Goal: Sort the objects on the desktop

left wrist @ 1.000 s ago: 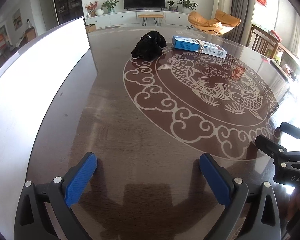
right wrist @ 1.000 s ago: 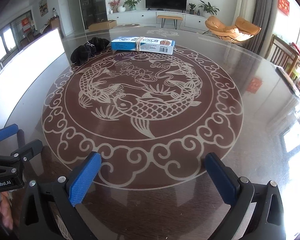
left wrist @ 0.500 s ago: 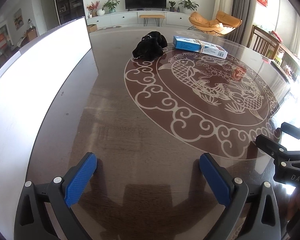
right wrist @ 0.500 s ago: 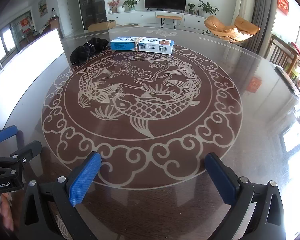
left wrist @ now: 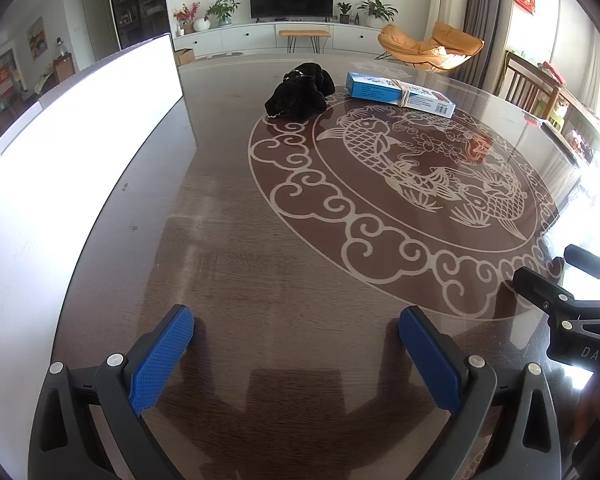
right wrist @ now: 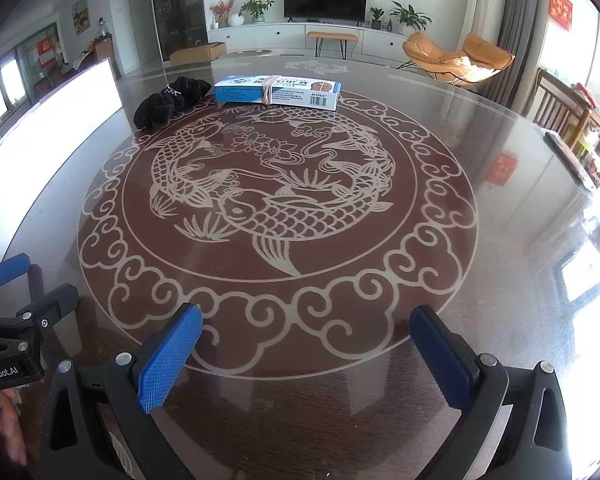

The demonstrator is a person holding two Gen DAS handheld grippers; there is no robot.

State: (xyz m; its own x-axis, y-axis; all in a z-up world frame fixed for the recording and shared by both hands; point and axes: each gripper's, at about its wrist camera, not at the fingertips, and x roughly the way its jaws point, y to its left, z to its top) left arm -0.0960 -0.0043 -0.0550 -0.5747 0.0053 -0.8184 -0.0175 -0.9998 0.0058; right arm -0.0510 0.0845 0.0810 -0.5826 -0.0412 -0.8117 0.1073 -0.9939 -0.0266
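A blue and white box (left wrist: 400, 94) (right wrist: 277, 92) with a rubber band around it lies at the far side of the dark table. Left of it sits a crumpled black cloth (left wrist: 300, 92) (right wrist: 170, 102). My left gripper (left wrist: 296, 324) hangs open over the near table edge, nothing between its blue pads. My right gripper (right wrist: 306, 316) is open too, low over the fish-pattern ring, far from both objects. Each gripper shows at the edge of the other's view: the right gripper (left wrist: 568, 276) and the left gripper (right wrist: 32, 280).
The glossy table (right wrist: 500, 208) carries a large round fish inlay. A bright white panel (left wrist: 60, 152) runs along its left side. Wooden chairs (right wrist: 572, 120) stand at the right, an orange lounge chair (right wrist: 456, 56) and a TV cabinet beyond.
Both views have crept very slightly; the box and cloth sit a touch lower in the left view. Both grippers stay open.
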